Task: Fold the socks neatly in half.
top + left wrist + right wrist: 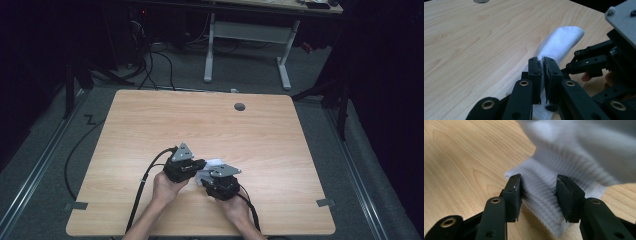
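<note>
**Two grippers work a white sock at the table's near edge**

A white ribbed cotton sock (559, 45) lies on the pale wood-grain table (150, 130), near the person's side. The left gripper (543, 75) is clenched on its fabric; the right gripper (537, 195) straddles the ribbed cuff (pads parted, apparently not yet pressing). The work looks like folding or stretching; next, the right jaws likely need to close on the cuff.

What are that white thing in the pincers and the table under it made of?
The white sock looks like soft knitted fabric, probably cotton: fine ribs run across its cuff and it folds limply. The table looks like pale wood, perhaps a printed laminate: grain lines show under a smooth matt surface.
</note>
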The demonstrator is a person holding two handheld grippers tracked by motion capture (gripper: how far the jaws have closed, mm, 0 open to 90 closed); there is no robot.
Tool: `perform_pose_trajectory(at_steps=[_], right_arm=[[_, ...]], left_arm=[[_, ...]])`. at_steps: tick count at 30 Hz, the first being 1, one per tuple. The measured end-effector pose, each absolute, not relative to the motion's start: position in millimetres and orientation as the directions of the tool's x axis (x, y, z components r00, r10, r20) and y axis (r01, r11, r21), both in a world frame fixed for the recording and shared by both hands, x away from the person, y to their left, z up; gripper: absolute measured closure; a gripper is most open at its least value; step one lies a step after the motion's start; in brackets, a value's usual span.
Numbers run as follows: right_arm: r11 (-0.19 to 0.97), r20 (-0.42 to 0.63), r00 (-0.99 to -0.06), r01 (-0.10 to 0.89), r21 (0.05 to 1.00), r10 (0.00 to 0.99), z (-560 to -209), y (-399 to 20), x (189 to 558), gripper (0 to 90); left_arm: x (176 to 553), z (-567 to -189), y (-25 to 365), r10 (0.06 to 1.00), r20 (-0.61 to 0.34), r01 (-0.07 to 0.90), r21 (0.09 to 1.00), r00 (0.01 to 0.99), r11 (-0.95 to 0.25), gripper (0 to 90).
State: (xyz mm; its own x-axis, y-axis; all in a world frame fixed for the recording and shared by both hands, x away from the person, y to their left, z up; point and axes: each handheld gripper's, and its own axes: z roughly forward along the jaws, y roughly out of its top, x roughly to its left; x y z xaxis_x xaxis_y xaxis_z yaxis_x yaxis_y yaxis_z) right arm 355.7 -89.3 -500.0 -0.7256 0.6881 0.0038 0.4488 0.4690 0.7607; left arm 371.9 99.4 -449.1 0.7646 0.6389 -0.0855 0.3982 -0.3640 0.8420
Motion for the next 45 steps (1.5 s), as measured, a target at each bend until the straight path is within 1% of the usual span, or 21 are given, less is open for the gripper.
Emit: perform_pose_trajectory(at_steps=[9, 12, 16, 19, 24, 28, 31, 33, 35, 38, 40, 43, 45], right_arm=[[0.465, 0.006, -0.727, 0.446, 0.765, 0.687, -499.8, -90.5, 360.9, 55.3], [0.46, 0.02, -0.728, 0.454, 0.763, 0.685, -496.6, -93.5, 358.0, 52.9], [0.448, 0.025, -0.726, 0.451, 0.772, 0.688, -491.4, -102.0, 349.9, 52.0], [0.443, 0.026, -0.722, 0.452, 0.775, 0.691, -488.5, -109.3, 345.3, 52.2], [0.463, 0.005, -0.713, 0.46, 0.757, 0.701, -492.3, -113.2, 343.8, 57.5], [0.473, 0.007, -0.708, 0.48, 0.739, 0.707, -503.7, -110.4, 350.2, 57.1], [0.465, 0.025, -0.708, 0.489, 0.738, 0.705, -502.4, -111.8, 348.9, 55.3], [0.461, 0.024, -0.714, 0.477, 0.748, 0.7, -499.4, -117.3, 346.2, 54.8], [0.446, 0.03, -0.709, 0.476, 0.758, 0.705, -493.8, -125.9, 342.1, 57.2], [0.406, 0.042, -0.707, 0.453, 0.794, 0.706, -479.2, -141.9, 336.1, 66.7], [0.388, 0.03, -0.71, 0.419, 0.821, 0.703, -466.0, -147.6, 333.6, 71.4], [0.378, 0.002, -0.72, 0.367, 0.85, 0.694, -447.3, -145.3, 336.2, 73.6], [0.377, 0.007, -0.724, 0.369, 0.85, 0.69, -441.0, -138.9, 345.0, 73.8]], left_arm=[[365.7, -465.6, 96.0, 0.642, -0.066, 0.403, 0.826, 0.764, -0.394, 84.3], [365.5, -468.8, 95.1, 0.645, -0.069, 0.407, 0.825, 0.761, -0.392, 84.1], [365.0, -470.9, 93.1, 0.644, -0.072, 0.407, 0.826, 0.762, -0.39, 84.1], [363.6, -471.9, 92.7, 0.645, -0.07, 0.405, 0.827, 0.761, -0.389, 84.1], [361.1, -474.9, 92.9, 0.643, -0.073, 0.406, 0.828, 0.763, -0.387, 84.1], [357.8, -477.2, 90.7, 0.641, -0.056, 0.4, 0.822, 0.766, -0.406, 83.7], [356.4, -478.8, 90.4, 0.638, -0.057, 0.402, 0.818, 0.768, -0.411, 83.3], [355.5, -478.7, 90.7, 0.638, -0.053, 0.4, 0.818, 0.768, -0.414, 82.9], [355.1, -478.9, 91.1, 0.638, -0.049, 0.399, 0.817, 0.768, -0.417, 82.3], [355.3, -479.1, 91.3, 0.64, -0.051, 0.399, 0.819, 0.766, -0.412, 81.4], [355.4, -479.2, 90.9, 0.641, -0.053, 0.399, 0.82, 0.766, -0.41, 80.7], [354.9, -478.6, 90.9, 0.641, -0.062, 0.403, 0.822, 0.765, -0.402, 77.7], [355.3, -477.7, 92.1, 0.636, -0.089, 0.416, 0.823, 0.766, -0.386, 74.1]])
